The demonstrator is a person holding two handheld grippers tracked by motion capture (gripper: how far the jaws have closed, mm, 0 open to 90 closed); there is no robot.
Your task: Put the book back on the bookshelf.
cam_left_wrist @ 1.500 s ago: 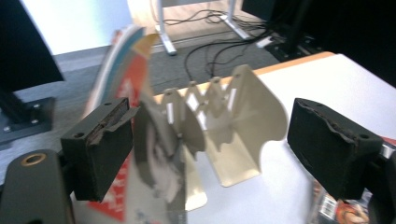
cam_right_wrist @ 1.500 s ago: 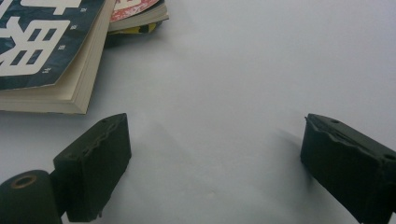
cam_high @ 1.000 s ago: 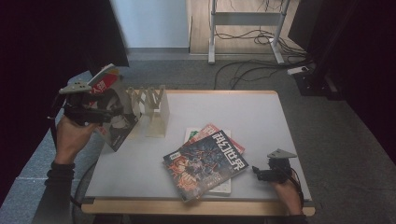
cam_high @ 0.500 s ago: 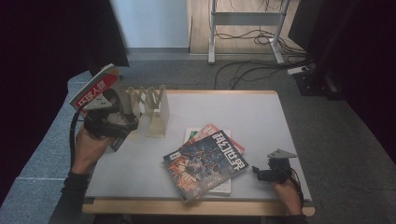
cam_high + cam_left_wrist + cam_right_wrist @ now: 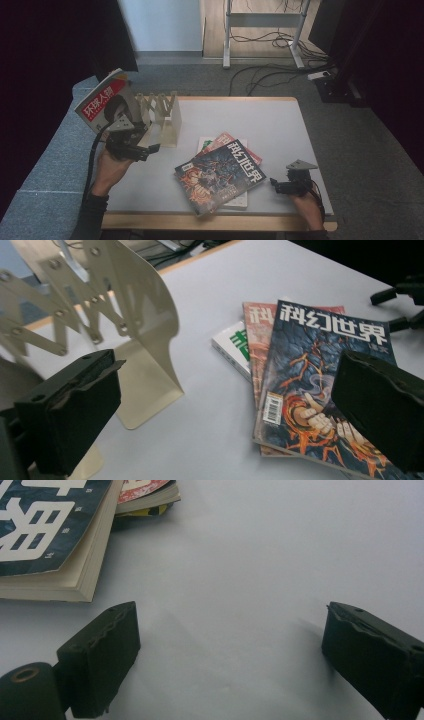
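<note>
A red-covered magazine point(image 5: 100, 101) stands tilted at the left end of a cream folding book rack point(image 5: 162, 117) point(image 5: 127, 315). My left gripper point(image 5: 149, 149) point(image 5: 220, 415) hovers in front of the rack, open and holding nothing, jaws facing a fanned stack in the table's middle. A dark blue sci-fi magazine point(image 5: 220, 172) point(image 5: 325, 385) tops that stack, over a red one point(image 5: 257, 325) and a white-and-green book point(image 5: 230, 342). My right gripper point(image 5: 276, 186) point(image 5: 230, 650) rests open on the table just right of the stack, whose edge point(image 5: 55, 540) lies at its upper left.
The grey table point(image 5: 250, 120) has a wooden rim and open surface at the back right. Dark curtains hang left and right. On the floor beyond are cables and a metal desk frame point(image 5: 265, 30). The right gripper point(image 5: 400, 300) shows far off in the left gripper view.
My left gripper has moved right and nearer, away from the red magazine, which now stands at the rack's left end. The right gripper has stayed put.
</note>
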